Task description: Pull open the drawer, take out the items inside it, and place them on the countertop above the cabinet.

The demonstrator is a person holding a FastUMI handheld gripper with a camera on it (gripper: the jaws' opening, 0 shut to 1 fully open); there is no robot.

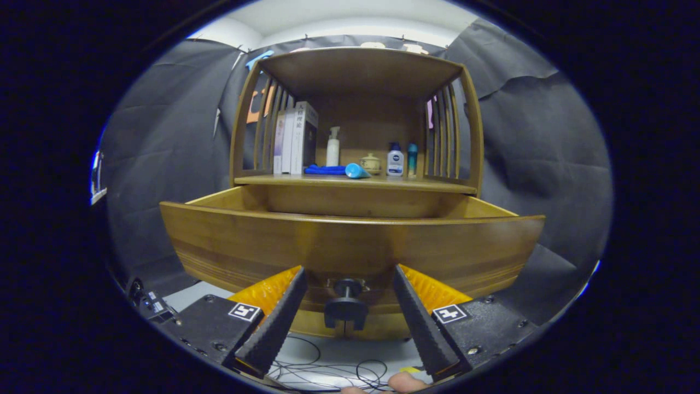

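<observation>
While the gripper (347,306) stands wide open with the dark knob (346,307) between its fingers, untouched, the drawer (350,241) is already pulled out, its hidden inside lying ahead and above, below the cabinet top (355,183) with bottles.

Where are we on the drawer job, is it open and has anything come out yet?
Done: the drawer is pulled out from the cabinet. In hand: the gripper is open, fingers either side of the knob, not pressing it. Left: taking items out; the drawer's inside is hidden behind its front. The shelf above already holds bottles and books.
</observation>
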